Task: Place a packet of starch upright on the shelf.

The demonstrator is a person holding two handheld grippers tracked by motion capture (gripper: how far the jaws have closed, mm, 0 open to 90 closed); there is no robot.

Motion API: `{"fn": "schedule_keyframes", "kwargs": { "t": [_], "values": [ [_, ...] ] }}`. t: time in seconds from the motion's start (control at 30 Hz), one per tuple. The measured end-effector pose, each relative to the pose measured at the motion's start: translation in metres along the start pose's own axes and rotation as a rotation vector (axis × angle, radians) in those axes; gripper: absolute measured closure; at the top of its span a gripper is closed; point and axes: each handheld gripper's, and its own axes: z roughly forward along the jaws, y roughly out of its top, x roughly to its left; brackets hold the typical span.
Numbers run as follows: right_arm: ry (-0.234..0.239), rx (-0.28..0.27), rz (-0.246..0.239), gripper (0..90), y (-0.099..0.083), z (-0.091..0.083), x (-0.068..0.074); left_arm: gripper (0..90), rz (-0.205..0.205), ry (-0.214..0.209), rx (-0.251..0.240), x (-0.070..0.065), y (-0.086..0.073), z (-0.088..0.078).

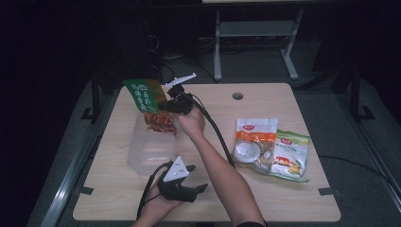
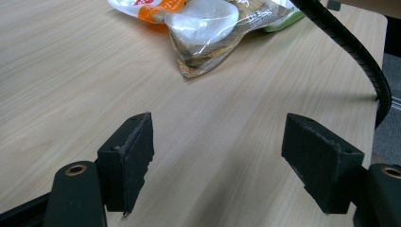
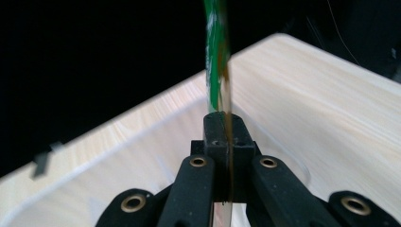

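Note:
In the high view my right gripper [image 1: 166, 105] holds a green snack bag [image 1: 145, 94] over a clear plastic bin [image 1: 142, 158]. The bag's see-through lower part shows reddish pieces [image 1: 161, 122] hanging into the bin's far end. The right gripper view looks along my right gripper [image 3: 226, 127], shut on the bag's thin edge [image 3: 216, 61], with the bin's rim [image 3: 142, 137] below. My left gripper [image 1: 197, 177] lies near the table's front edge, open, with bare wood between its pads [image 2: 130, 158]. In its own view my left gripper [image 2: 222, 161] points toward an orange and white packet [image 2: 198, 23].
An orange and white packet [image 1: 255, 142] and a green and yellow packet [image 1: 292, 153] lie side by side on the right of the table. The right gripper's black cable [image 1: 215, 130] runs along the forearm and crosses the left gripper view [image 2: 359, 52]. A round hole [image 1: 238, 96] sits near the table's far edge.

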Motion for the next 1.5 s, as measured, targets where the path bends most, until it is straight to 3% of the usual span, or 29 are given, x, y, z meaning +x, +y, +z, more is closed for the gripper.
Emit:
{"fn": "schedule_keyframes", "kwargs": {
  "t": [0.17,0.67,0.8,0.87,1.1,1.5],
  "values": [
    [0.007,0.006,0.018,89.5,-0.009,0.002,-0.004,25.4,-0.001,0.001,-0.001,0.0,0.0,0.0],
    [0.014,0.02,-0.01,89.3,-0.017,0.0,-0.009,25.4,0.004,0.002,0.003,0.0,0.0,0.001],
    [0.034,0.033,0.002,82.4,-0.016,-0.003,-0.011,25.4,0.008,-0.001,0.008,0.0,0.0,0.0],
    [0.025,0.034,0.005,74.8,-0.015,-0.008,-0.012,25.4,0.011,-0.002,0.01,0.001,0.0,0.001],
    [0.024,0.035,0.003,61.2,-0.013,-0.03,-0.013,25.4,0.015,-0.003,0.018,-0.001,0.001,0.003],
    [0.015,0.033,0.02,48.9,-0.026,-0.073,-0.021,25.4,-0.002,-0.005,0.024,-0.002,0.0,0.007]
  ]
}}
